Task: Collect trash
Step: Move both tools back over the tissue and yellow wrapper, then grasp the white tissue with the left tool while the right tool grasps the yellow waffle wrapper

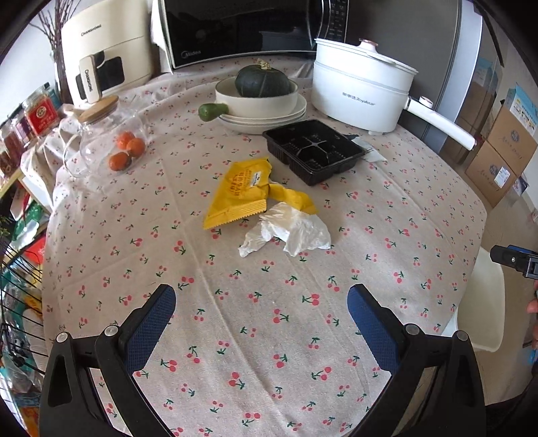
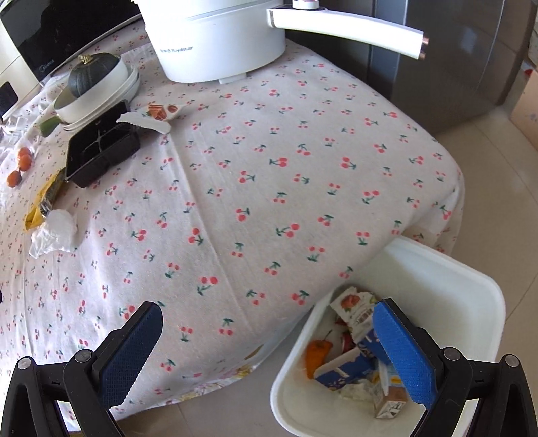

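Note:
On the cherry-print tablecloth lie a yellow snack wrapper (image 1: 240, 191), a crumpled white tissue (image 1: 289, 232) in front of it, and a black plastic tray (image 1: 314, 149) behind. A torn white wrapper (image 2: 149, 117) lies beside the tray. My left gripper (image 1: 261, 302) is open and empty, low over the cloth, short of the tissue. My right gripper (image 2: 267, 319) is open and empty at the table's corner, above a white bin (image 2: 477, 292) that holds cartons and other trash. The tissue (image 2: 55, 232) and tray (image 2: 101, 151) also show far left in the right wrist view.
A white electric pot (image 1: 361, 85) with a long handle, stacked bowls with a green squash (image 1: 262, 82), a microwave (image 1: 242, 27), a cream appliance (image 1: 107, 50) and a glass jar with oranges (image 1: 111, 144) stand at the back. Wire shelving (image 1: 20, 285) is left; cardboard boxes (image 1: 501, 158) right.

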A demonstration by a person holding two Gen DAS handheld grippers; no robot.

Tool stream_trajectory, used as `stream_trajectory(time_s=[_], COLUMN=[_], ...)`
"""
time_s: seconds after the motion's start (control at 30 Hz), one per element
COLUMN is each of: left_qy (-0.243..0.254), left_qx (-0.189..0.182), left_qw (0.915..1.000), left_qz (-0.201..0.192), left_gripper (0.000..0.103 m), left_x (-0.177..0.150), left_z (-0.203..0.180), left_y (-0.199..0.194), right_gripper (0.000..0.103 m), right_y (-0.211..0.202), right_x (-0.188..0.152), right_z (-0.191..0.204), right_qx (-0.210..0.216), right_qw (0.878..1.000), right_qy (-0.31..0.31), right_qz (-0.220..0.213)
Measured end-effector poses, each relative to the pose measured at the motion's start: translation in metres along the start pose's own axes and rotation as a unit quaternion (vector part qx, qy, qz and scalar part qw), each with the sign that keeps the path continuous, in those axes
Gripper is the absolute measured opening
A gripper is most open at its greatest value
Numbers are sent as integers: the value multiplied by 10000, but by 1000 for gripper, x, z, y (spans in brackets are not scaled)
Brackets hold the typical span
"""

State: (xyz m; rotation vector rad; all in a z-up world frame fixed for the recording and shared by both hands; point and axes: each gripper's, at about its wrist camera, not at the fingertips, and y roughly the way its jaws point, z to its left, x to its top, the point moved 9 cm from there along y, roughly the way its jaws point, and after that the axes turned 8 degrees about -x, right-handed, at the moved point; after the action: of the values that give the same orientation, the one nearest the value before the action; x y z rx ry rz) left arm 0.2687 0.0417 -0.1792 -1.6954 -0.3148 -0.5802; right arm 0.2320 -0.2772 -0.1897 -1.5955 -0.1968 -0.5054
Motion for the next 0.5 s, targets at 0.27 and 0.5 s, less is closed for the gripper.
stream_trajectory(time_s=[0.27,0.5], left_qy=[-418,-419], left_qx=[-189,-408], left_qw=[9989,9982], left_qz=[14,-103], left_gripper=[103,93], left_x=[11,27], left_z=[12,-7], left_y=[25,59], right_gripper=[102,102], right_y=[17,27], right_x=[4,10], right_z=[21,19], right_qx=[-30,-210], right_qw=[9998,9995], right_qy=[-32,-137], right_qz=[169,176])
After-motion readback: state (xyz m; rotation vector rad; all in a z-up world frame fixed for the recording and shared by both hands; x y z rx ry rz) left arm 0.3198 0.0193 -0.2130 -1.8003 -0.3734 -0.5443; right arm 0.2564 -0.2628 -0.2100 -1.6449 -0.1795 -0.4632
